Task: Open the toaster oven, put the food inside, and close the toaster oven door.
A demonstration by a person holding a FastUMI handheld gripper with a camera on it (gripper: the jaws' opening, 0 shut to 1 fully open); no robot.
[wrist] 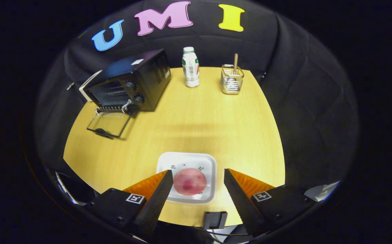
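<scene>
**Claw wide open above the food, oven door down**

The claw (198, 179) is spread wide and holds nothing. Its two fingers (155, 200) hang over the near edge of the yellow wooden surface (196, 115). Between the fingers sits a white square plate (169, 162) with little specks on it. A round pink piece of food (190, 182) lies on the plate, closer to its near side. The food sits between the two fingertips, but neither fingertip seems to touch it or the plate. The finger on one side covers a corner of the plate.

The black toaster oven (131, 81) stands at the far left corner of the surface, turned at an angle. Its glass door (109, 123) is open and folded down flat, sticking out toward the left edge of the surface. You can see a wire rack inside the oven. Two round knobs sit on the front, beside the opening.

A white bottle (190, 67) with a green cap stands upright at the far edge, near the middle. To the right of it, also at the far edge, stands a wire basket (231, 81) with a wooden stick poking up out of it. The bottle and the basket are apart from each other and well apart from the plate.

A small dark box (215, 220) with a cable sits just past the near edge, between the fingers.
</scene>
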